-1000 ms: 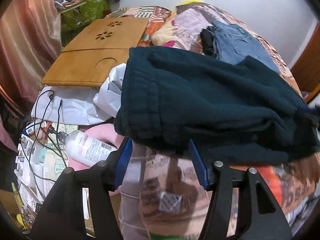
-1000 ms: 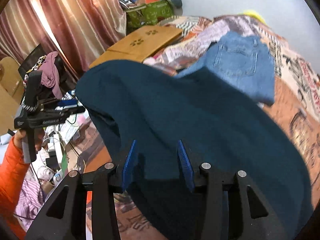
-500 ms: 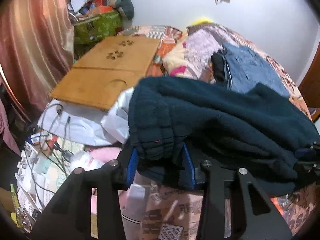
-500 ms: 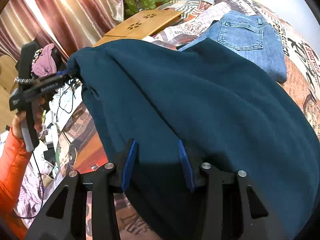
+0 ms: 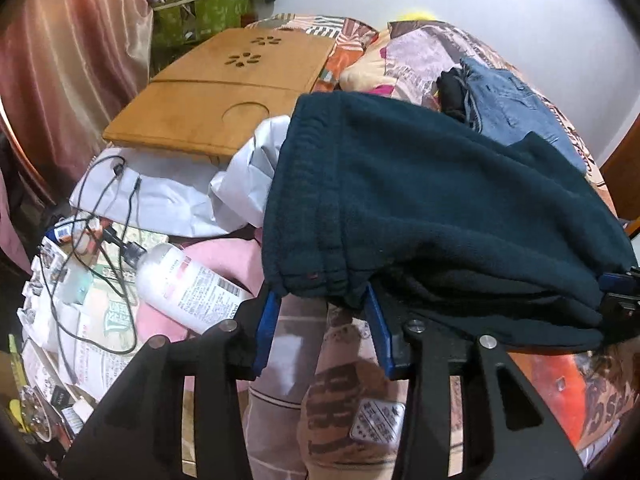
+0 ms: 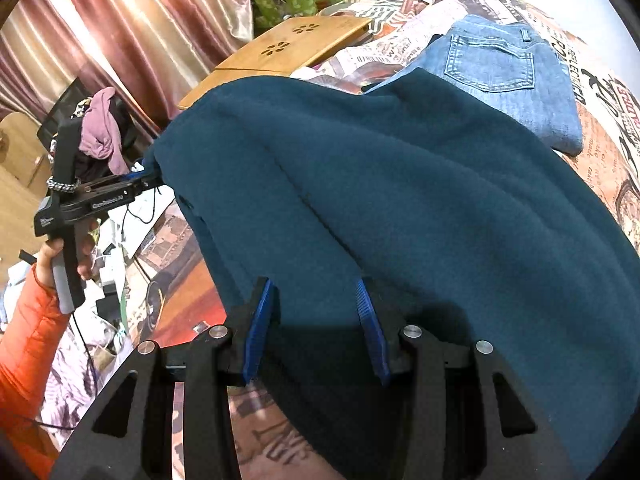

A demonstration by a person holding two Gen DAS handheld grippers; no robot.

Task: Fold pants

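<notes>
The dark teal fleece pants hang folded between my two grippers above the patterned bed. My left gripper has its blue pads apart at the waistband edge, and the cloth rests over them. In the right wrist view the left gripper touches the pants' far left corner. My right gripper has the pants draped over and between its blue pads, which stand apart. The right gripper's tip also shows at the right edge of the left wrist view.
Folded blue jeans lie on the bed behind the pants. A wooden lap tray sits at the back left. A white bottle, cables and papers clutter the floor side at left. Curtains hang behind.
The left gripper's pads have moved apart since half a second ago, when they were pinched on the waistband. The pants have dropped slightly and shifted toward the bed.
</notes>
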